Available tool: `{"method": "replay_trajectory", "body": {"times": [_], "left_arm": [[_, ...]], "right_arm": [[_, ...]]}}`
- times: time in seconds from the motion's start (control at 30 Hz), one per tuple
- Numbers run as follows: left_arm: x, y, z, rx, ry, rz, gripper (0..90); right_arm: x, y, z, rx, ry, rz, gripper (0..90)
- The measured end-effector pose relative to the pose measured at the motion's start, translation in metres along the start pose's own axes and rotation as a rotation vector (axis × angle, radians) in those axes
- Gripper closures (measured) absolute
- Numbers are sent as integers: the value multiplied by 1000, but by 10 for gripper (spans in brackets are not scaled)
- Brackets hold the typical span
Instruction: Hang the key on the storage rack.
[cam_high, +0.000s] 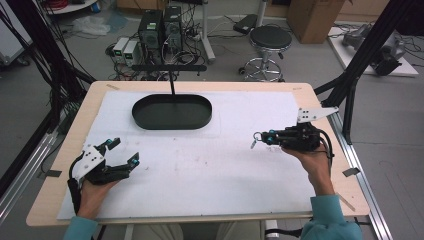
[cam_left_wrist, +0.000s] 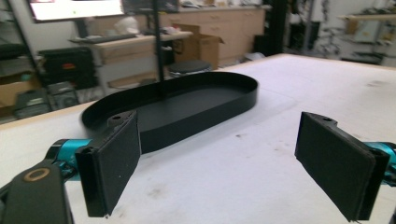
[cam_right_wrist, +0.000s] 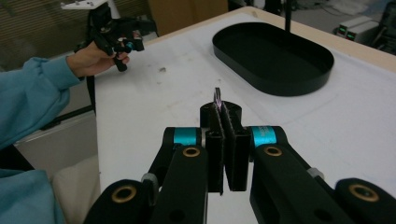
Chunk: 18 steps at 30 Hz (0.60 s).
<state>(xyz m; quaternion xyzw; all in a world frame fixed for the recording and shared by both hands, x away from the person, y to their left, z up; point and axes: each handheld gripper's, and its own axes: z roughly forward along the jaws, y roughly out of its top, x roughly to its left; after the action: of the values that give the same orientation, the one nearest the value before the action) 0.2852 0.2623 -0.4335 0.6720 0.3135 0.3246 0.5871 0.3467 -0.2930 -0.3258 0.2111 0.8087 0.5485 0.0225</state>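
Near the table's (cam_high: 320, 200) right edge, right gripper (cam_high: 260, 139) clenched on a small metal ring (cam_high: 256, 140) pointing toward the left edge; near the left edge, left gripper (cam_high: 123, 151) spread wide, empty; black oval tray (cam_high: 171, 111) lengthwise along the far edge.

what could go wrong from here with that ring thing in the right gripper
1. The right gripper pinches the small metal ring by one thin edge, most of it sticking out past the pads, so it could twist or slip out.
2. The thin post rises from the black tray; a drop-off there might clip it.
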Motion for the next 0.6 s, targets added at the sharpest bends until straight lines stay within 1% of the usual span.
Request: {"method": "replay_trajectory", "body": {"times": [0.03,0.07,0.1,0.17,0.2,0.23,0.27,0.3,0.37,0.4,0.43,0.47,0.57,0.6], "left_arm": [[0,0,0,0,0,0,148],[-1,8,3,0,-33,12,148],[-1,8,3,0,-33,12,148],[-1,16,7,4,-76,16,148],[-1,23,10,12,-113,21,148],[-1,26,11,12,-128,19,148],[-1,26,11,12,-128,19,148],[-1,33,15,15,-162,22,148],[-2,40,18,9,-200,21,148],[-2,40,18,9,-200,21,148],[-2,48,21,3,-228,27,148],[-2,48,21,3,-228,27,149],[-2,56,27,-4,-267,25,152],[-1,61,31,6,-289,26,152]], "right_arm": [[0,2,2,-10,8,-8,891],[0,5,5,-17,19,-11,891],[0,7,8,-27,35,-24,891],[2,11,12,-46,68,-42,891],[3,14,15,-51,70,-48,891],[3,16,17,-54,82,-54,891],[4,19,19,-49,89,-59,891],[5,21,21,-49,89,-66,891],[7,25,25,-52,101,-75,891],[7,27,26,-55,106,-84,891],[8,29,27,-57,112,-92,891],[9,31,29,-66,115,-94,891],[10,36,33,-77,135,-110,891],[11,38,35,-77,149,-112,891]]}}
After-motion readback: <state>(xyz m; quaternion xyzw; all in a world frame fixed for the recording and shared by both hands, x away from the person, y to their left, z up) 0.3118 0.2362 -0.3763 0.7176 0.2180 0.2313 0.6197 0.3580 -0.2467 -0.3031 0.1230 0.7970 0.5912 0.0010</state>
